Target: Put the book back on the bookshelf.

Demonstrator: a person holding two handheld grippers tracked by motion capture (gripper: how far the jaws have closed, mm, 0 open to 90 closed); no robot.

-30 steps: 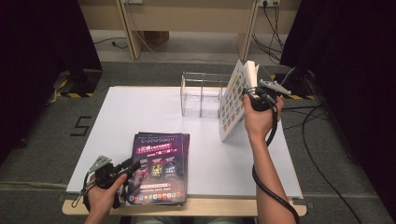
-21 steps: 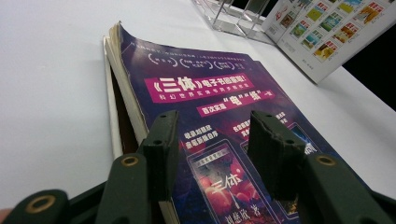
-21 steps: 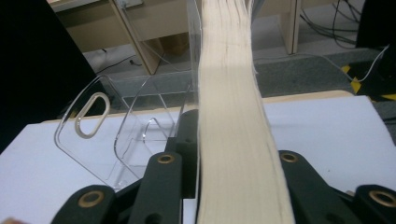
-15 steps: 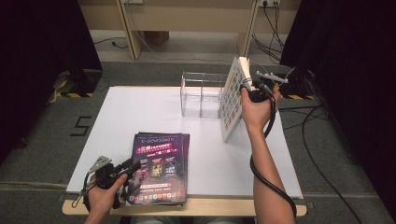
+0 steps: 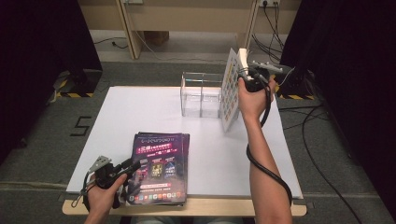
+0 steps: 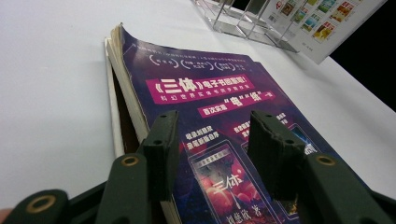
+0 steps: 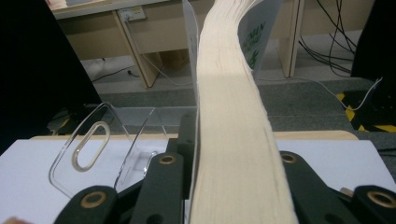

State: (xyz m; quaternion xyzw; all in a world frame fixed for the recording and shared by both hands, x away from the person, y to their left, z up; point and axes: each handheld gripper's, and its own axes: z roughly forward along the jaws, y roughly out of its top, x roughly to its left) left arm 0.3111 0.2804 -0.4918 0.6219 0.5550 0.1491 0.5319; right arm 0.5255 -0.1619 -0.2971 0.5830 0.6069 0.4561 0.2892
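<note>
Clear acrylic rack (image 5: pixel 201 95) at the desk's far edge is empty: the right gripper (image 5: pixel 246 74), jaws just closed on one upright magazine (image 5: pixel 230 91), nears it, while the left gripper's (image 5: pixel 122 169) parted jaws rest over the remaining stack (image 5: pixel 161 165) at the near edge.

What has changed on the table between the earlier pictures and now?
The right hand-held gripper, its jaws just closing on the upright book, lifted it slightly beside the clear rack. The left hand-held gripper and the purple books stayed.
</note>
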